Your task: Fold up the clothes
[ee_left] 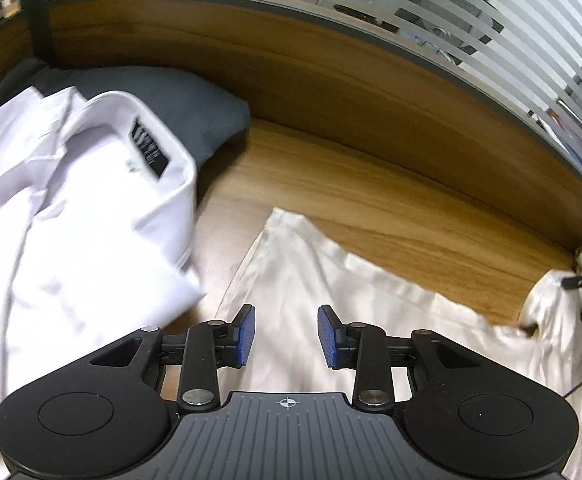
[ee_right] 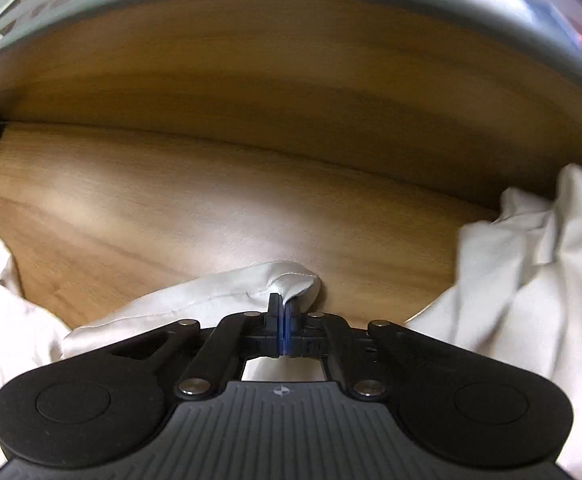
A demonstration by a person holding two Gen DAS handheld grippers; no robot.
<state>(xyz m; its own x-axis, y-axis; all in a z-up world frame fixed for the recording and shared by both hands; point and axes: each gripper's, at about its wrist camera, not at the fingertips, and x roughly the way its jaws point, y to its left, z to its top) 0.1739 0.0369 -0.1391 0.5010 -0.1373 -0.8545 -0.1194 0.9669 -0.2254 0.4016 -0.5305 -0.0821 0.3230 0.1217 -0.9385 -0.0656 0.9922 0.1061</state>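
We are pinching a hem corner of the cream satin garment (ee_right: 227, 292) in the right hand-held gripper (ee_right: 283, 316), jaws closed on the cloth, while the left hand-held gripper (ee_left: 287, 334) is hovering with jaws apart over the same garment spread on the wooden worktop (ee_left: 371, 184). A white dress shirt (ee_left: 71, 200) is lying beside it, partly over a folded dark grey garment (ee_left: 179, 100). By our reckoning a fold is underway; next the pinched corner needs carrying across while the left steadies the cloth.

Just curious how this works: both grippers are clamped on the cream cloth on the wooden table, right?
Not quite. Only the right gripper is shut on the cream cloth, as the right wrist view shows. In the left wrist view the left gripper has its jaws open above the cloth, holding nothing.
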